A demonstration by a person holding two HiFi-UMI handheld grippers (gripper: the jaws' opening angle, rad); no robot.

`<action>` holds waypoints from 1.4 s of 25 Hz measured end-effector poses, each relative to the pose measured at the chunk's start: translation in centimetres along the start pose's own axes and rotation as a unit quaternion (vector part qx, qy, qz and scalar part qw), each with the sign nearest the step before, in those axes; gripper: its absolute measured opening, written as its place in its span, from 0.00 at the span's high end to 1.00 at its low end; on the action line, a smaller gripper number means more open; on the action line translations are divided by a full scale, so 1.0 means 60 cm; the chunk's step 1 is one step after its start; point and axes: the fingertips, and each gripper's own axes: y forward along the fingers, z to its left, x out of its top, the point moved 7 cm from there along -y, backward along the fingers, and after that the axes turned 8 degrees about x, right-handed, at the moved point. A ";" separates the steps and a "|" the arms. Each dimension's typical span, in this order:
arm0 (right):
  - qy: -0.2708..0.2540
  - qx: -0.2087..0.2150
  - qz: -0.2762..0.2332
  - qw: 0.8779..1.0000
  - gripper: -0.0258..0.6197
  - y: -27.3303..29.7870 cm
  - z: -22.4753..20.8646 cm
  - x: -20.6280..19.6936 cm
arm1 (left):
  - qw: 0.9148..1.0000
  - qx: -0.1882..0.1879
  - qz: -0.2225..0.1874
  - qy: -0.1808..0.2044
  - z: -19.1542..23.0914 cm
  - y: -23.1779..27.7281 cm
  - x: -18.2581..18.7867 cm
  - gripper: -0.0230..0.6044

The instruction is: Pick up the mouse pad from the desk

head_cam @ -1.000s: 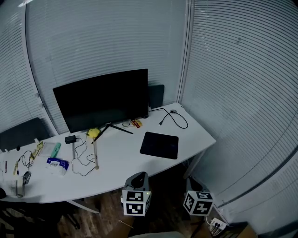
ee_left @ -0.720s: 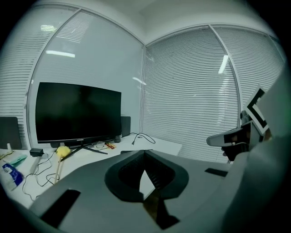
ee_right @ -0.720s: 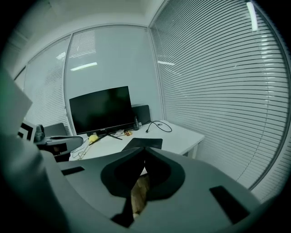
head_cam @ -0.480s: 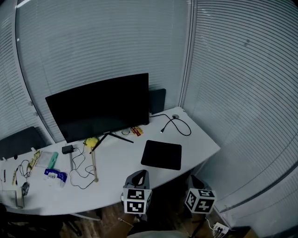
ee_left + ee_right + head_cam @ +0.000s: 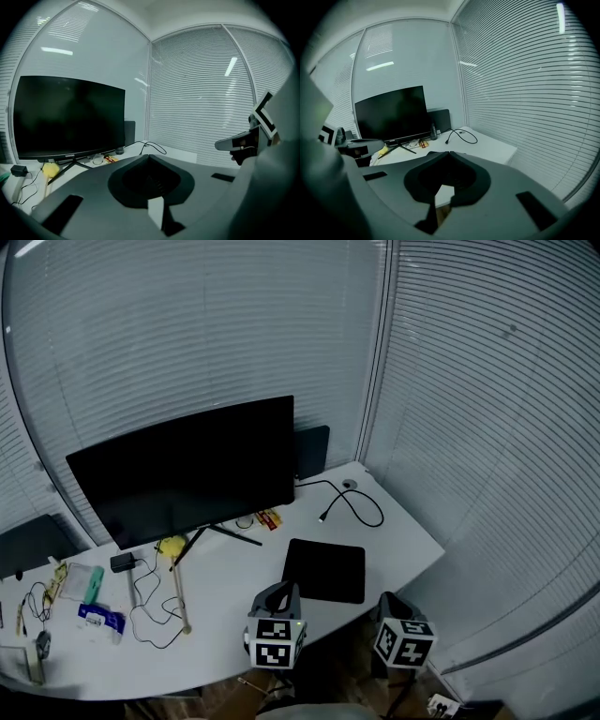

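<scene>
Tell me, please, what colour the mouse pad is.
The mouse pad is plain black; the head view shows it best.

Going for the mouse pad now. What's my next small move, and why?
Probably open the right gripper, whose jaws are shut, and ease it forward to the near edge of the mouse pad, which lies flat and untouched near the desk front.

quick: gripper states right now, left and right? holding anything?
Left gripper: closed, holding nothing.
Right gripper: closed, holding nothing.
</scene>
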 end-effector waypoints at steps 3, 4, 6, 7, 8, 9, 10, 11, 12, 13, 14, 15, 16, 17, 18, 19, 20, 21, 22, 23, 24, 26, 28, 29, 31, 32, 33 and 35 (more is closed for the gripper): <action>0.001 -0.002 -0.002 1.000 0.91 0.028 0.000 0.013 | 1.000 -0.001 0.002 0.000 0.013 0.026 0.005 0.93; 0.001 -0.003 -0.002 1.000 0.91 0.036 0.000 0.018 | 1.000 -0.001 0.002 -0.001 0.018 0.035 0.006 0.93; -0.001 -0.003 -0.002 1.000 0.91 0.051 0.003 0.029 | 1.000 -0.002 0.002 -0.003 0.028 0.050 0.012 0.93; -0.002 -0.004 -0.001 1.000 0.91 0.057 0.005 0.035 | 1.000 -0.003 0.003 -0.004 0.034 0.055 0.016 0.93; -0.003 -0.005 -0.001 1.000 0.91 0.061 0.007 0.041 | 1.000 -0.003 0.003 -0.006 0.039 0.060 0.019 0.93; -0.003 -0.006 -0.001 1.000 0.91 0.065 0.010 0.046 | 1.000 -0.003 0.004 -0.008 0.045 0.065 0.023 0.93; -0.004 -0.008 -0.001 1.000 0.91 0.069 0.011 0.051 | 1.000 -0.003 0.006 -0.009 0.050 0.070 0.025 0.93; -0.005 -0.009 -0.001 1.000 0.91 0.075 0.012 0.056 | 1.000 -0.004 0.007 -0.010 0.054 0.076 0.028 0.93; -0.005 -0.011 -0.001 1.000 0.91 0.081 0.013 0.059 | 1.000 -0.005 0.006 -0.010 0.058 0.083 0.031 0.93; -0.004 -0.012 -0.001 1.000 0.91 0.088 0.012 0.062 | 1.000 -0.007 0.005 -0.010 0.061 0.091 0.034 0.93; -0.003 -0.013 0.000 1.000 0.91 0.094 0.012 0.064 | 1.000 -0.008 0.006 -0.010 0.064 0.099 0.035 0.93; -0.001 -0.015 0.001 1.000 0.91 0.099 0.010 0.064 | 1.000 -0.009 0.007 -0.010 0.066 0.107 0.035 0.93; 0.000 -0.017 0.004 1.000 0.91 0.102 0.008 0.062 | 1.000 -0.009 0.010 -0.011 0.067 0.113 0.033 0.93; 0.002 -0.018 0.007 1.000 0.91 0.105 0.004 0.060 | 1.000 -0.009 0.013 -0.013 0.067 0.119 0.032 0.93; 0.003 -0.020 0.012 1.000 0.91 0.108 0.000 0.058 | 1.000 -0.009 0.015 -0.014 0.066 0.124 0.030 0.93; 0.004 -0.022 0.016 1.000 0.91 0.110 -0.005 0.055 | 1.000 -0.008 0.018 -0.016 0.066 0.128 0.026 0.93; 0.005 -0.023 0.020 1.000 0.91 0.113 -0.010 0.052 | 1.000 -0.006 0.022 -0.018 0.065 0.132 0.022 0.93; 0.007 -0.024 0.024 0.999 0.91 0.116 -0.015 0.050 | 0.999 -0.005 0.026 -0.019 0.064 0.135 0.017 0.93; 0.008 -0.023 0.027 0.999 0.91 0.120 -0.021 0.049 | 0.999 -0.003 0.031 -0.019 0.062 0.137 0.013 0.93; 0.009 -0.021 0.029 0.999 0.91 0.125 -0.025 0.048 | 0.999 -0.001 0.035 -0.019 0.061 0.140 0.010 0.93; 0.010 -0.018 0.032 0.999 0.91 0.131 -0.030 0.049 | 0.999 0.003 0.039 -0.019 0.061 0.143 0.008 0.93; 0.010 -0.009 0.037 0.999 0.91 0.145 -0.035 0.054 | 0.999 0.009 0.047 -0.018 0.060 0.148 0.006 0.93; 0.006 -0.001 0.043 0.999 0.91 0.156 -0.035 0.058 | 0.998 0.013 0.055 -0.016 0.061 0.149 0.006 0.93; 0.006 0.002 0.046 0.999 0.91 0.161 -0.035 0.059 | 0.998 0.016 0.059 -0.016 0.062 0.150 0.006 0.93; 0.009 0.007 0.051 0.999 0.91 0.171 -0.037 0.059 | 0.998 0.022 0.064 -0.018 0.066 0.156 0.005 0.93; 0.009 0.008 0.053 0.999 0.91 0.175 -0.038 0.059 | 0.997 0.024 0.066 -0.019 0.067 0.159 0.005 0.93; 0.009 0.010 0.056 0.998 0.91 0.179 -0.040 0.057 | 0.997 0.025 0.068 -0.018 0.067 0.161 0.004 0.93; 0.010 0.011 0.061 0.998 0.91 0.184 -0.044 0.053 | 0.997 0.027 0.074 -0.017 0.066 0.163 0.000 0.93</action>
